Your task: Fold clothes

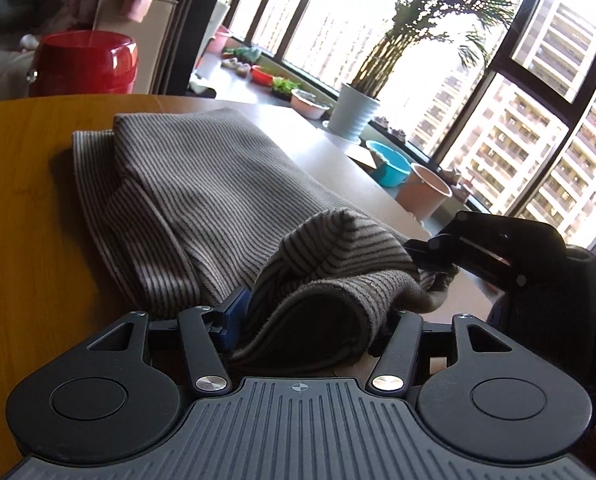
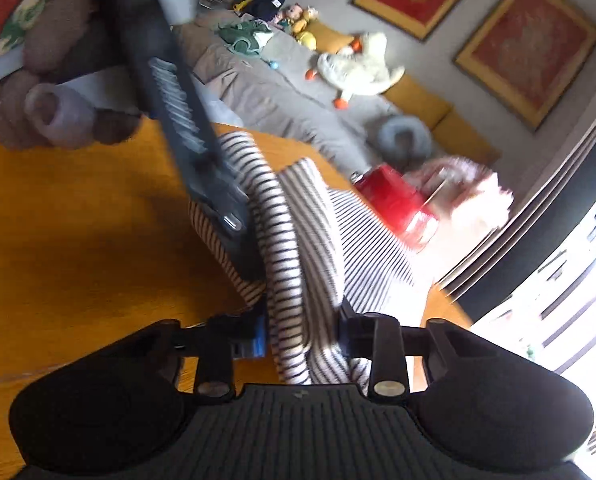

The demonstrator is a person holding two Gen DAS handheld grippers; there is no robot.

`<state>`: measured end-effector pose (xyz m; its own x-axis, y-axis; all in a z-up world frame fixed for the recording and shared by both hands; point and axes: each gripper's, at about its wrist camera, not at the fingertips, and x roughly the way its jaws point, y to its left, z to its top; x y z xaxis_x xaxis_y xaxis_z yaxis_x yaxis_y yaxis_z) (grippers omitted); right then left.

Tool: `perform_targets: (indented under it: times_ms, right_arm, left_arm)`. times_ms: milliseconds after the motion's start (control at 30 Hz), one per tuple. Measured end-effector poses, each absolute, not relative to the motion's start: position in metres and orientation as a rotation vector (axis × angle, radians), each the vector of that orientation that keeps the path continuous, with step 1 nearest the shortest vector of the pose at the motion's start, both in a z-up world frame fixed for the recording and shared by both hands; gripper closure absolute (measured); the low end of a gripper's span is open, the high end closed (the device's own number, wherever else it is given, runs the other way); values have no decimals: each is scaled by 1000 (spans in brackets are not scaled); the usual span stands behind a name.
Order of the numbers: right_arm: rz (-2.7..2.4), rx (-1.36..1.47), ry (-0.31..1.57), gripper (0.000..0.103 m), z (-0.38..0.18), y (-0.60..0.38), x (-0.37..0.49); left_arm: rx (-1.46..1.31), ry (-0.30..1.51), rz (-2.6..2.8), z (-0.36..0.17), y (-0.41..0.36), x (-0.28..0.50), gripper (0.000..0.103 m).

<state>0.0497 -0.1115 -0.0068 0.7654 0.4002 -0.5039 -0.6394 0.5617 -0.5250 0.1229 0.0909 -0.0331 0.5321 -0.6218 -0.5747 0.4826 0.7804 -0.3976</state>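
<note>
Item: striped garment (image 1: pixel 201 184), lying partly folded across wooden worktop (image 1: pixel 25 208), near end raised off the surface.

Left hand-held gripper (image 1: pixel 310 320): closed on a bunched near edge of the garment, cloth rolled thick between the fingers.

Right hand-held gripper (image 2: pixel 302 340): clamped on an adjacent stretch of the same edge; seen from the left wrist view pinching cloth at the worktop's right rim. Right wrist view motion-blurred, fine detail of the grip not legible.

Stage: layers already doubled at the far end; near edge held aloft by both.

Risks, judged:
- Bunched grip may carry more than one layer, so the fold could drag crooked.
- Uneven pull between the two could skew the edge.
- Cloth near the right rim may slide off.
- Red pot (image 1: pixel 83 62) behind, well apart; unlikely snag.
</note>
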Motion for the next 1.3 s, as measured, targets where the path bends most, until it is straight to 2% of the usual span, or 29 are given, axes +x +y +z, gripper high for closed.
perform_targets:
  times_ms: [33,67,133,200,400,467,567,700,767,867,1000,1067,1300]
  right_arm:
    - [632,-747,359,76,-5,-114,48]
    - [637,-741,371,77,-5,-116,46]
    - [653,-714,401,78,0,-119,40]
    - [677,-684,430,79,7,-123,33]
    - [763,-742,438,79,58,-137,-6]
    - [779,-752,429,79,84,-140,-15]
    - [802,-728,400,79,126,-144,-19]
    - [861,-662,400,79,148,-137,26]
    - [881,-613,446,78,138,-132,61]
    - [898,-505,571,78,111,-124,124]
    - [903,-429,707,77,64,-122,174]
    - [921,-348,739,71,54,-129,187]
    - [963,-172,789,65,36,-151,204]
  left_arm:
    - [-201,754,-660,-29,97,118,31]
    - [-203,744,-656,-25,103,112,18]
    - [-206,724,-648,-18,116,101,11]
    - [-217,704,-633,-10,128,93,12]
    - [-286,652,-581,0,128,115,26]
    - [-270,660,-590,-3,117,128,36]
    - [-248,696,-614,-15,101,145,43]
    - [-228,759,-656,-36,96,149,44]
    - [-232,784,-654,-46,100,150,44]
    - [-243,792,-647,-54,109,149,51]
    - [-258,767,-600,-44,132,141,49]
    - [-250,727,-551,-34,145,135,43]
    - [-298,568,-591,15,154,116,31]
